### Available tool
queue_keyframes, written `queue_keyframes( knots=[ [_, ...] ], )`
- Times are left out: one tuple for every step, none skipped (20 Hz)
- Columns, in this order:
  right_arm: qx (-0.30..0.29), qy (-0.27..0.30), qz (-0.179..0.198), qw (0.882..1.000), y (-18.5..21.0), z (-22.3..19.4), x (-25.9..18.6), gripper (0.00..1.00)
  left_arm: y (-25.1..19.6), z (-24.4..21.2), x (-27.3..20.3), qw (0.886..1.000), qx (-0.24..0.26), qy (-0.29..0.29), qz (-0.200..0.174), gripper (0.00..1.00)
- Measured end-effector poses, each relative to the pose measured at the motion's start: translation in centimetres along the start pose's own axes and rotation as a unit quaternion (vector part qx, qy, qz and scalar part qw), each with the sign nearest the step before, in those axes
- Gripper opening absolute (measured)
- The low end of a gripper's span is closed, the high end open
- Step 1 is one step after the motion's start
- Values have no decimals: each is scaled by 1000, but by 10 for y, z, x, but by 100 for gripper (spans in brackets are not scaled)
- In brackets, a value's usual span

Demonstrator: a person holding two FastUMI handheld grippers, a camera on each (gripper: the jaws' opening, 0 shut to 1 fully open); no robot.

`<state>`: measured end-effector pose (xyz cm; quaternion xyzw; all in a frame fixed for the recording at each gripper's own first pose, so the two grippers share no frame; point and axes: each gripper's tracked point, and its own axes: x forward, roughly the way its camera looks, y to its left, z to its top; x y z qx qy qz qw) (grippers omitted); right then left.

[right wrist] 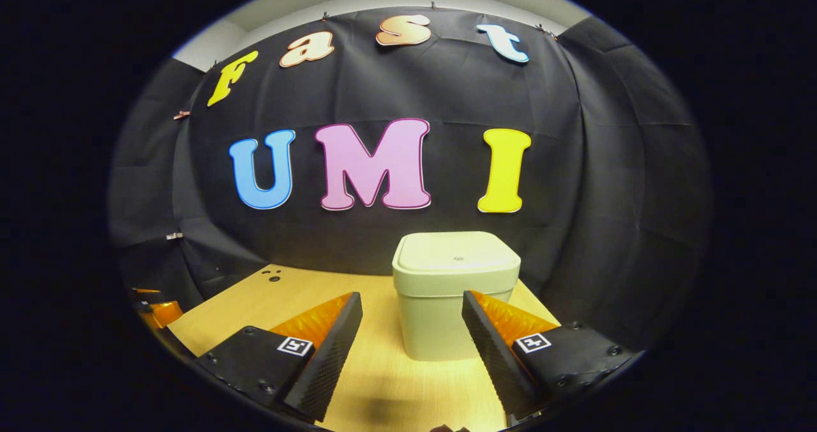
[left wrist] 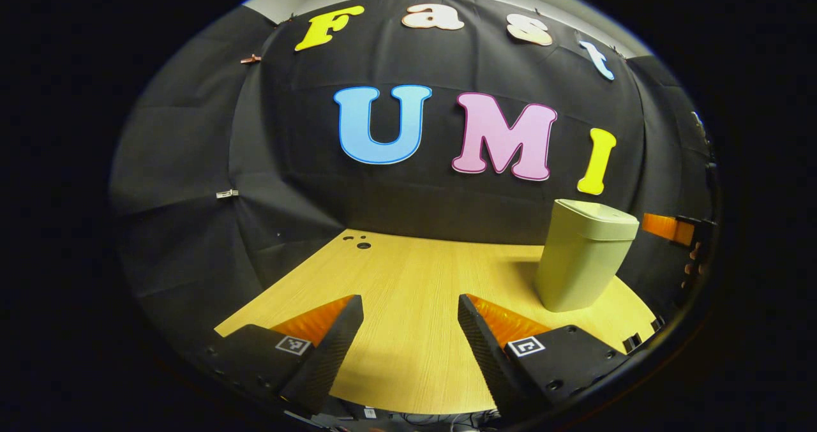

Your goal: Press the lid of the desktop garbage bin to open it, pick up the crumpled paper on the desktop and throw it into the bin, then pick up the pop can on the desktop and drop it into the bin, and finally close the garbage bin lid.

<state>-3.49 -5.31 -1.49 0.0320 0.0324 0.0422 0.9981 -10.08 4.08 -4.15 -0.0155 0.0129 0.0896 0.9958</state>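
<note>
Evidently nothing has begun: the garbage bin (right wrist: pixel 454 291) stands lid down on the wooden desktop (left wrist: pixel 408 279). Right gripper (right wrist: pixel 412 336) faces it squarely, spread wide and empty, presumably for pressing the lid (right wrist: pixel 456 253); left gripper (left wrist: pixel 410 336) waits aside, equally agape, holding nothing.

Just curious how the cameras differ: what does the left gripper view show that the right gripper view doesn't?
Left gripper view: the bin side-on at right, the right gripper and a hand beyond it. Right gripper view: the bin dead ahead, its lid top visible, the left gripper at far left. Both: closed bin, wooden table, own fingers open.
</note>
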Motion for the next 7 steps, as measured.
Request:
queue_keyframes(
  knots=[
    [12,-2,9,1000,7,-2,-6,99,1,-2,-4,1000,0,-4,0,96],
    [21,0,16,1000,13,-8,-9,99,1,-7,-9,1000,-2,-3,-2,96],
    [22,6,19,1000,17,-14,-12,99,0,-12,-13,1000,-6,-2,-6,96],
    [20,13,24,999,20,-21,-13,99,-2,-15,-16,1000,-12,0,-11,96],
    [16,18,29,999,24,-23,-13,99,-2,-18,-17,1000,-16,3,-12,96],
    [14,20,33,999,27,-23,-12,99,-2,-19,-17,1000,-18,4,-13,96],
    [13,19,36,999,30,-22,-11,99,-1,-19,-17,1000,-17,4,-12,96]
  ],
)
